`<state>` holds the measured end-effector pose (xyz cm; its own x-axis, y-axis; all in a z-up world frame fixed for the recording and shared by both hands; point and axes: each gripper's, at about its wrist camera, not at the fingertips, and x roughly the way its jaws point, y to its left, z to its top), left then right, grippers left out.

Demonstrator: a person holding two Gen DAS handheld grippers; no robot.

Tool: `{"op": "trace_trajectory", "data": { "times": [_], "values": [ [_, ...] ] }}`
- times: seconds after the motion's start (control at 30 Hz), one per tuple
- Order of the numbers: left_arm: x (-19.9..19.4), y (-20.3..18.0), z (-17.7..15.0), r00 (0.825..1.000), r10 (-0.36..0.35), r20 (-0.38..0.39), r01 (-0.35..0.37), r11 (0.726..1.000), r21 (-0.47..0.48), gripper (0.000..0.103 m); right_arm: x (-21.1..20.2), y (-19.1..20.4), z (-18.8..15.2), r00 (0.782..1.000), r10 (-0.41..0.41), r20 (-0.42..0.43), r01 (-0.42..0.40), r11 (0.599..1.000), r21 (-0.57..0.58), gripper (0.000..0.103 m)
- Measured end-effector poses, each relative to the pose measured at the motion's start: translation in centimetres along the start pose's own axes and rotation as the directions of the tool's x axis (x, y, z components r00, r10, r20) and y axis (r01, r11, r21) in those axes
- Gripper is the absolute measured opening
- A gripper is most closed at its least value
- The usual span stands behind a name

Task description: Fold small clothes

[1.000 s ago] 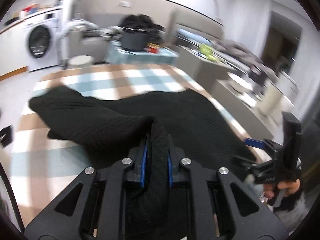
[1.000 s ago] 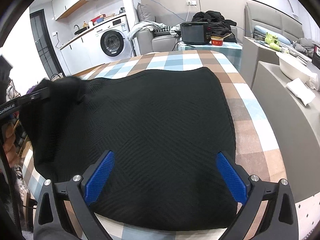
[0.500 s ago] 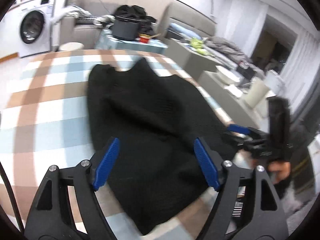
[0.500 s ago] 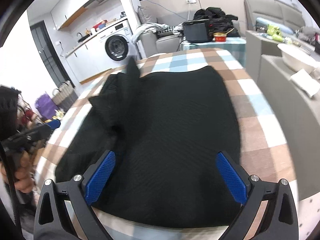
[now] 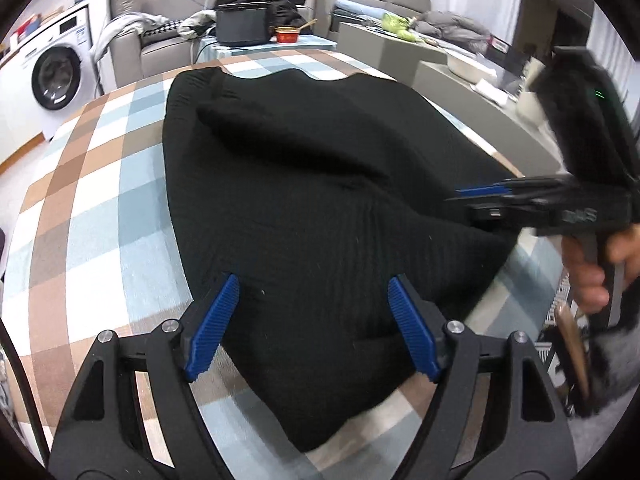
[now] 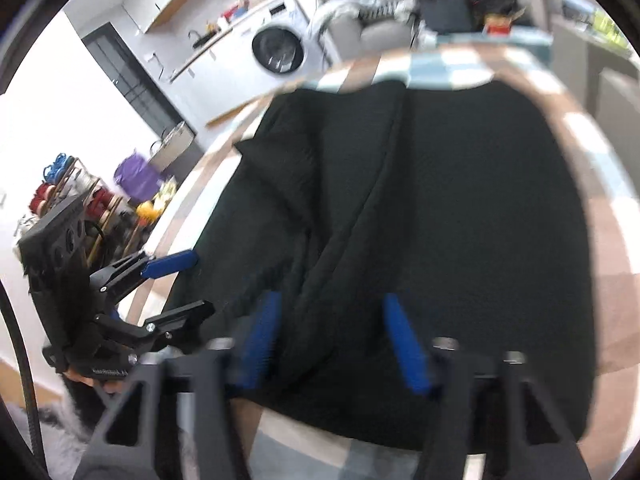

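Note:
A black knit garment (image 5: 312, 184) lies spread on the checked table (image 5: 92, 208), with one side folded over onto its middle. It also fills the right wrist view (image 6: 460, 208), where the folded flap runs down the left half. My left gripper (image 5: 312, 320) is open and empty, low over the garment's near edge. My right gripper (image 6: 328, 336) is open over the garment's near edge, with a fold of cloth between its fingers. The right gripper also shows in the left wrist view (image 5: 476, 196), and the left gripper shows in the right wrist view (image 6: 188, 284).
A washing machine (image 5: 52, 76) stands at the back left. A sofa with clothes, a black box (image 5: 242, 24) and a red bowl (image 5: 286, 34) lie beyond the table. Grey cabinets (image 5: 452, 80) stand along the right. A rack with coloured items (image 6: 80, 200) stands on the left.
My left gripper let go of the black sleeve, opened and drew back to the near edge. The sleeve now lies folded on the garment. My right gripper dropped low and its fingers narrowed.

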<state>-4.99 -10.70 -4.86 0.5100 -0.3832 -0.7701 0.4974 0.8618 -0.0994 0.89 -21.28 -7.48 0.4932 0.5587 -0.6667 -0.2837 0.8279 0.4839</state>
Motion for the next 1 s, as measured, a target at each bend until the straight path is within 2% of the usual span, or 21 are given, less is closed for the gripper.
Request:
{"op": "trace_trajectory", "data": {
  "times": [0.07, 0.1, 0.13, 0.17, 0.23, 0.3, 0.33, 0.4, 0.43, 0.47, 0.53, 0.6, 0.7, 0.77, 0.9, 1.0],
  "values": [
    [-0.3, -0.2, -0.5, 1.0, -0.012, -0.002, 0.012, 1.0, 0.014, 0.075, 0.6, -0.2, -0.2, 1.0, -0.003, -0.016, 0.003, 1.0, 0.005, 0.023],
    [-0.4, -0.3, -0.7, 1.0, -0.015, -0.002, 0.015, 1.0, 0.019, 0.075, 0.4, -0.1, -0.2, 1.0, -0.004, -0.006, 0.004, 1.0, 0.001, 0.013],
    [-0.7, -0.2, -0.7, 1.0, -0.018, 0.004, 0.018, 0.999, 0.026, 0.075, -0.3, 0.2, -0.2, 0.999, 0.027, 0.022, -0.027, 1.0, -0.01, 0.006],
    [-1.0, -0.1, -0.7, 1.0, -0.022, 0.011, 0.022, 0.999, 0.024, 0.075, -1.2, 0.6, -0.2, 0.998, 0.041, 0.053, -0.039, 0.999, -0.025, 0.006],
    [-1.9, 1.1, -0.3, 0.998, -0.043, 0.051, 0.045, 0.999, -0.026, 0.075, -2.5, 1.2, -0.4, 0.996, 0.007, 0.09, -0.002, 0.998, -0.06, 0.005],
    [-2.5, 2.3, 0.2, 0.996, -0.044, 0.073, 0.049, 0.996, -0.073, 0.075, -2.6, 0.7, -0.7, 0.997, -0.03, 0.074, 0.033, 0.998, -0.049, 0.005],
    [-2.6, 2.9, 0.3, 0.996, -0.035, 0.079, 0.042, 0.995, -0.092, 0.075, -2.2, 0.5, -0.9, 0.995, -0.08, 0.051, 0.083, 0.995, -0.061, 0.006],
    [-2.6, 3.4, 0.5, 0.997, -0.016, 0.079, 0.025, 0.994, -0.105, 0.075, -0.9, -0.2, -1.5, 0.986, -0.166, -0.014, 0.165, 0.984, -0.072, 0.01],
    [-2.5, 3.5, 0.6, 0.997, -0.011, 0.075, 0.019, 0.994, -0.108, 0.075, -0.9, -0.4, -1.6, 0.989, -0.147, -0.011, 0.146, 0.987, -0.066, 0.016],
    [-2.2, 3.6, 0.6, 0.998, -0.011, 0.069, 0.018, 0.994, -0.11, 0.075, -1.4, -0.4, -1.5, 0.991, -0.132, 0.007, 0.133, 0.989, -0.061, 0.031],
    [-1.8, 3.4, 0.6, 0.998, -0.016, 0.058, 0.022, 0.994, -0.107, 0.075, -2.4, -0.1, -0.9, 0.985, -0.159, 0.071, 0.164, 0.984, -0.07, 0.053],
    [-0.8, 2.6, 0.5, 0.999, -0.021, 0.035, 0.024, 0.996, -0.081, 0.075, -3.0, 0.7, -0.1, 0.98, -0.158, 0.122, 0.171, 0.98, -0.102, 0.053],
    [0.5, 1.4, 0.2, 1.0, 0.009, -0.007, -0.009, 1.0, -0.02, 0.075, -2.2, 2.0, 2.1, 0.978, -0.158, 0.138, 0.18, 0.969, -0.168, 0.057],
    [0.7, 1.0, 0.1, 1.0, 0.02, -0.009, -0.02, 1.0, 0.004, 0.075, -0.6, 3.1, 3.5, 0.977, -0.176, 0.122, 0.198, 0.958, -0.205, 0.065],
    [0.5, 1.8, 0.2, 1.0, -0.009, -0.006, 0.009, 1.0, -0.016, 0.075, 3.2, 5.1, 6.5, 0.985, -0.158, 0.066, 0.17, 0.941, -0.294, 0.065],
    [0.2, 2.8, 0.2, 1.0, -0.007, 0.003, 0.008, 0.999, -0.044, 0.075, 6.7, 5.9, 8.6, 0.984, -0.175, 0.021, 0.172, 0.926, -0.337, 0.065]
  ]
}}
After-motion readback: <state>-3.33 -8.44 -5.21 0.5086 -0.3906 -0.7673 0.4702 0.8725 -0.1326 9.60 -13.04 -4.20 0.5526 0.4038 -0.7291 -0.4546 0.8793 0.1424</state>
